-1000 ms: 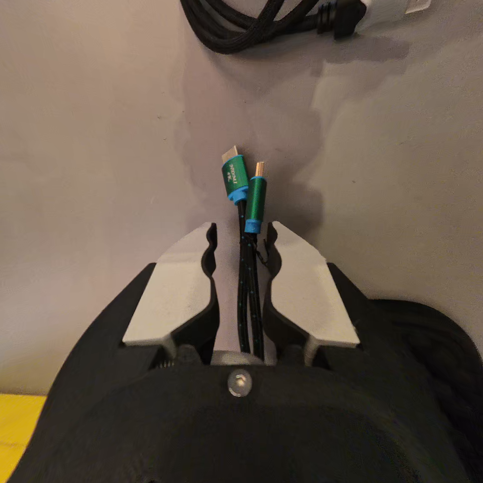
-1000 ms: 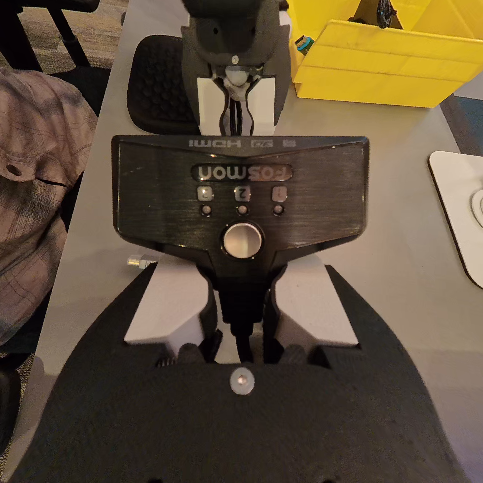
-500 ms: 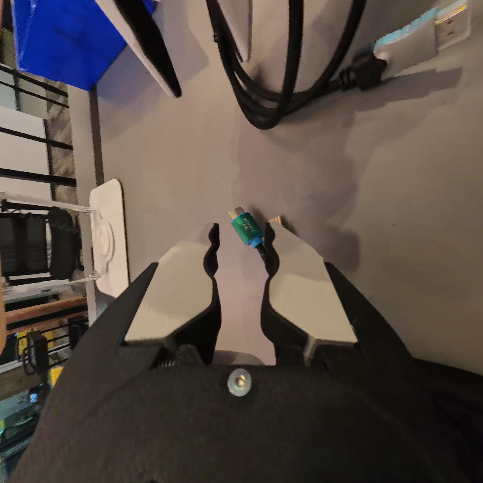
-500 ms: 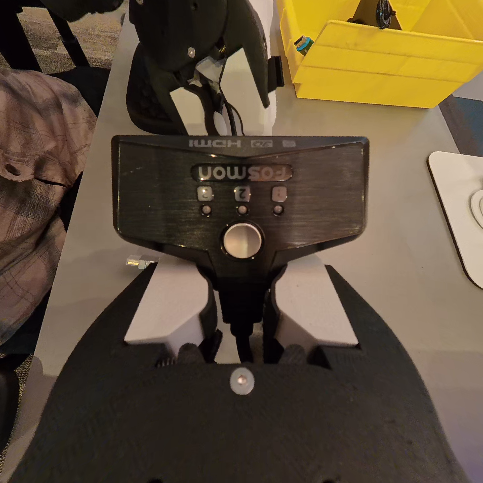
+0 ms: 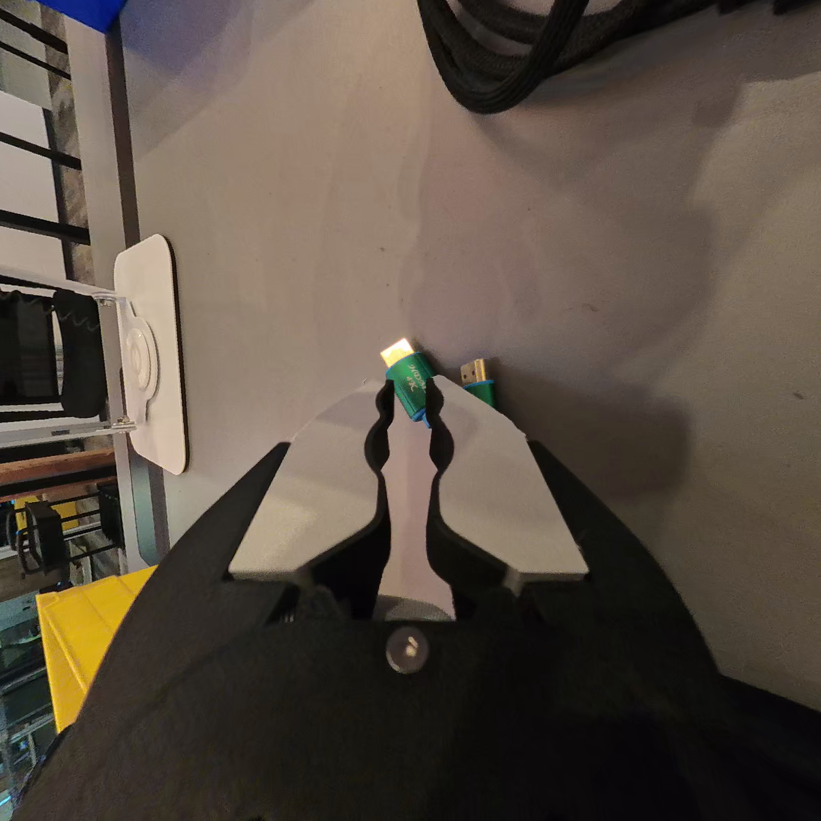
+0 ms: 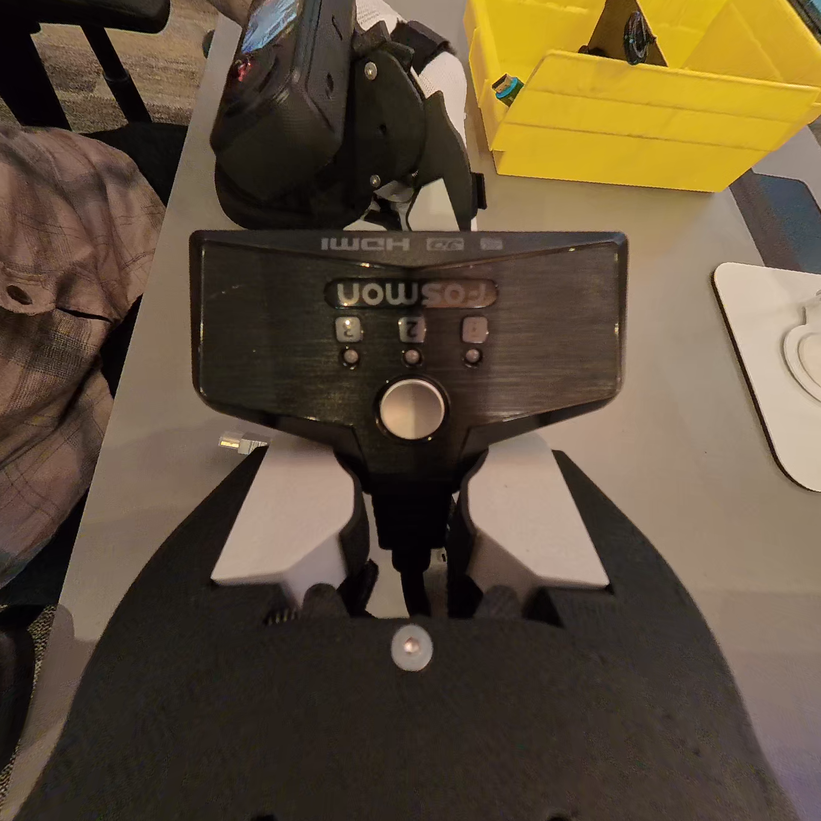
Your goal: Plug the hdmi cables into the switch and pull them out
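Left wrist view: the left tongs point(image 5: 408, 395), two grey fingers on a black body, are closing around a green metal HDMI plug with a blue collar and gold tip point(image 5: 411, 385). The plug is sitting between the fingertips, tilted toward the far left, its gold tip projecting past them; whether the fingers are actually pressing it cannot be told. A second green HDMI plug point(image 5: 479, 382) is lying on the grey counter point(image 5: 311, 200) just right of the right finger, outside the tongs. A coil of black braided cable point(image 5: 493, 66) is lying at the far edge, well apart from the plugs. A white flat pad with rounded corners point(image 5: 151, 355) is resting at the left edge of the counter, and a yellow plastic bin point(image 5: 84, 631) is showing at the near left.

Right wrist view: the right tongs point(image 6: 411, 480) are gripping the narrow cable-end neck of the black brushed-metal HDMI switch point(image 6: 406, 324), whose wide body is extending to the far side of the fingertips. A round silver button point(image 6: 412, 408) is sitting near the neck. Beyond the switch's far edge the left tongs point(image 6: 413, 209) are pointing down at the counter. A small silver connector point(image 6: 242, 443) is lying just left of the right tongs.
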`<control>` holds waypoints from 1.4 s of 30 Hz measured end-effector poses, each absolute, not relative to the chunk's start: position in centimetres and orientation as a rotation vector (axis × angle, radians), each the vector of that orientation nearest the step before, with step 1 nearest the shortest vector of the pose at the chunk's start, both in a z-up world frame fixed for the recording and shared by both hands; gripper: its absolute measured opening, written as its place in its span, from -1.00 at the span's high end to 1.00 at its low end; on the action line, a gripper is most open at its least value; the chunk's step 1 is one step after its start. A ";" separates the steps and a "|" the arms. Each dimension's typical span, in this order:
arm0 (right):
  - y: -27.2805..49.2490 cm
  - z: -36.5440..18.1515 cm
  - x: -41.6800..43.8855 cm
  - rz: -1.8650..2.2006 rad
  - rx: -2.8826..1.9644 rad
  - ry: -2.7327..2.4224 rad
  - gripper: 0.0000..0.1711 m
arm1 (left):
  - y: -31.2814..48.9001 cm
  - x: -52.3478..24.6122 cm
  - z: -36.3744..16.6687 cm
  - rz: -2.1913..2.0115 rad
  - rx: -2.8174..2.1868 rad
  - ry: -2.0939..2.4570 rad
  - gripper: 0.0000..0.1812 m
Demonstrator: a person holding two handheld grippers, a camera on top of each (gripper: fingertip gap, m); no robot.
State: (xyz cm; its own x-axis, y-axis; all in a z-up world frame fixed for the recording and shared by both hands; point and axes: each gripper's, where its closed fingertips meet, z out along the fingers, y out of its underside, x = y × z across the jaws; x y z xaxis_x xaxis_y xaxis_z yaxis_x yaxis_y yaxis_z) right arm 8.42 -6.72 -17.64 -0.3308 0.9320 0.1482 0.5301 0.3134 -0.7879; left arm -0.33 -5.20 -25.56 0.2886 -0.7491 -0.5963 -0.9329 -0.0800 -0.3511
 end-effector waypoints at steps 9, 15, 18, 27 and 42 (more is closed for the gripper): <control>-6.7 -17.7 8.3 0.855 -1.290 -1.978 0.57 | -5.6 -0.4 -26.0 0.247 -1.934 1.518 0.89; -6.8 -17.6 8.3 0.849 -1.288 -1.980 0.57 | -5.5 -1.0 -26.0 0.119 -2.034 1.437 0.79; -6.7 -17.7 8.3 0.852 -1.289 -1.979 0.57 | -5.7 -1.2 -26.1 0.085 -2.055 1.438 0.79; -6.9 -17.5 8.2 0.847 -1.283 -1.982 0.57 | -5.5 -1.4 -26.3 0.054 -2.097 1.494 0.77; -7.2 -16.9 8.0 0.841 -1.260 -1.982 0.57 | -5.4 -1.7 -26.8 0.007 -2.228 1.542 0.72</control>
